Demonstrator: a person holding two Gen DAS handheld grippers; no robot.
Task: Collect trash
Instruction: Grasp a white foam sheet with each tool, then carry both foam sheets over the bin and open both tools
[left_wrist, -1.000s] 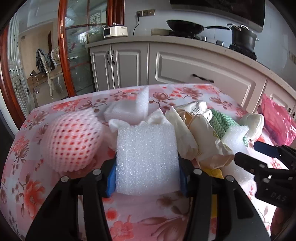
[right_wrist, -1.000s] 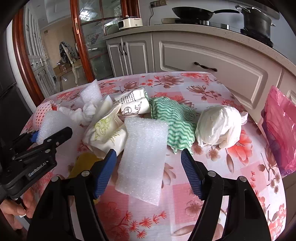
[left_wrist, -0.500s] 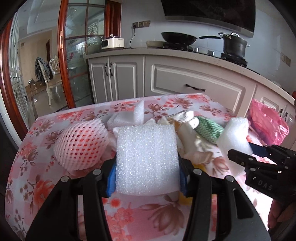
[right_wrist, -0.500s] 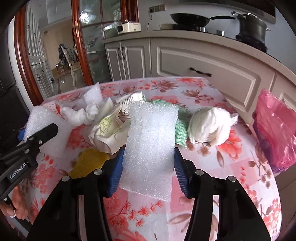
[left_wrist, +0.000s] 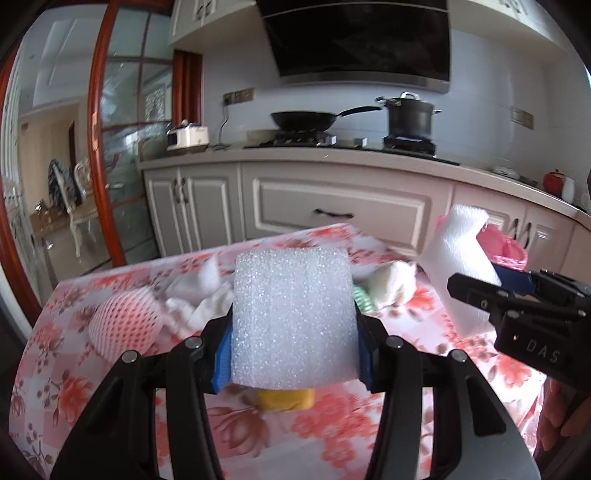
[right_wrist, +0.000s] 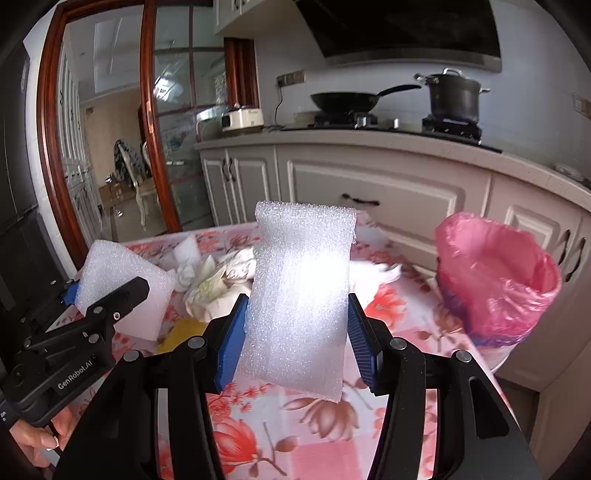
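Note:
My left gripper (left_wrist: 291, 354) is shut on a white foam block (left_wrist: 293, 317), held above the floral table (left_wrist: 92, 387). My right gripper (right_wrist: 295, 347) is shut on a longer white foam sheet (right_wrist: 301, 291), also lifted. The sheet shows at the right of the left wrist view (left_wrist: 458, 258); the block shows at the left of the right wrist view (right_wrist: 122, 284). A bin lined with a pink bag (right_wrist: 495, 284) stands at the table's right edge. More trash lies on the table: a pink net-wrapped ball (left_wrist: 123, 325), crumpled paper (right_wrist: 214, 284), a yellow piece (left_wrist: 286, 398).
White kitchen cabinets (left_wrist: 332, 210) run behind the table, with a wok (left_wrist: 306, 120) and a pot (left_wrist: 408, 114) on the hob. A glass door with a red frame (left_wrist: 99, 155) stands at the left.
Both grippers have risen from the table with their foam pieces. The right gripper, open around its sheet a second ago, closed on it and lifted it.

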